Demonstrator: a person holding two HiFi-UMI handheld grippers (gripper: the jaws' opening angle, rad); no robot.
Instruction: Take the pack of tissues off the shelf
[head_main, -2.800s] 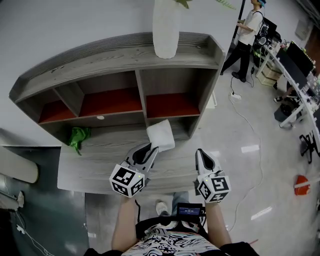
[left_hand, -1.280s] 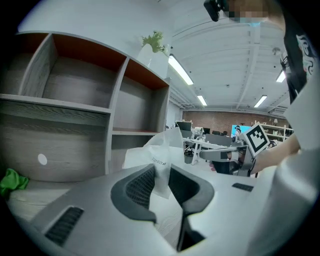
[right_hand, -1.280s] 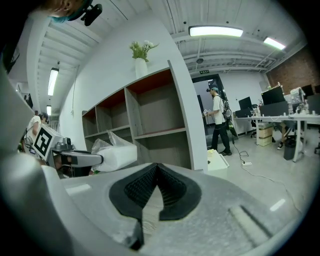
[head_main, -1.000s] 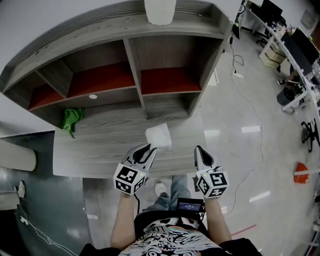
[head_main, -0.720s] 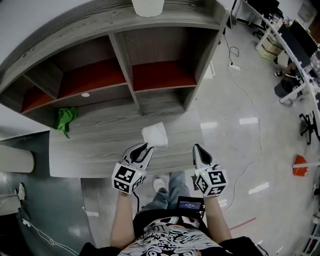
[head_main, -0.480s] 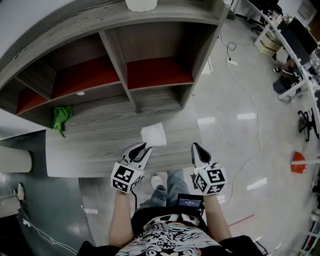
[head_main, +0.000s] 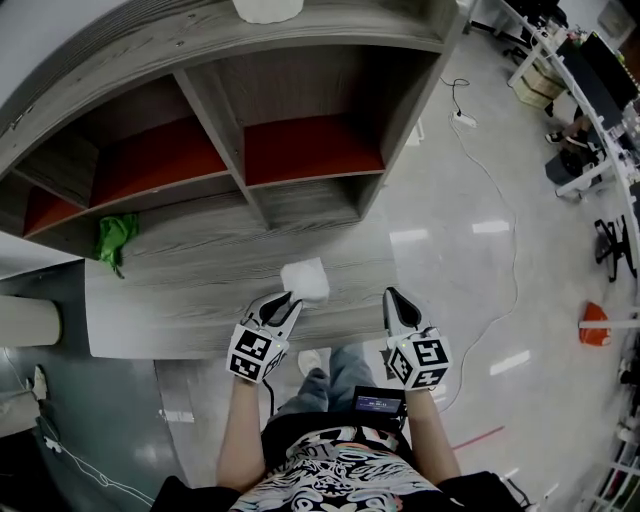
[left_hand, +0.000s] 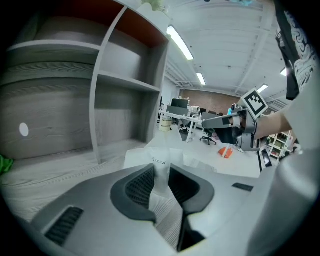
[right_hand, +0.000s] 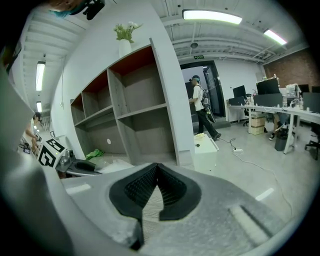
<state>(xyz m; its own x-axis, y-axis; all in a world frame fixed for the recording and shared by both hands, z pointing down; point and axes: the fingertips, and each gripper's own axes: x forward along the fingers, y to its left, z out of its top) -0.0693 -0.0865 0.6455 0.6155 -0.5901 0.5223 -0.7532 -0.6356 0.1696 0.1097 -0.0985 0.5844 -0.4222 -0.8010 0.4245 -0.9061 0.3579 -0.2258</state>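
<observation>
tissue pack (head_main: 305, 279) is out of the cubbies, over the front part of the lower ledge (head_main: 180, 305) of the shelf unit (head_main: 312, 195). can't tell if it touches the wood. left gripper (head_main: 283, 302) is clamped on the pack's near edge, white wrap pinched between the pads, rest of the pack sticking out ahead. right gripper (head_main: 395, 300) is just beside it past the ledge's right end, jaws together, nothing in them. green cloth (head_main: 113, 238) sits far left on the ledge. white vase (head_main: 267, 8) is on top of the unit.
</observation>
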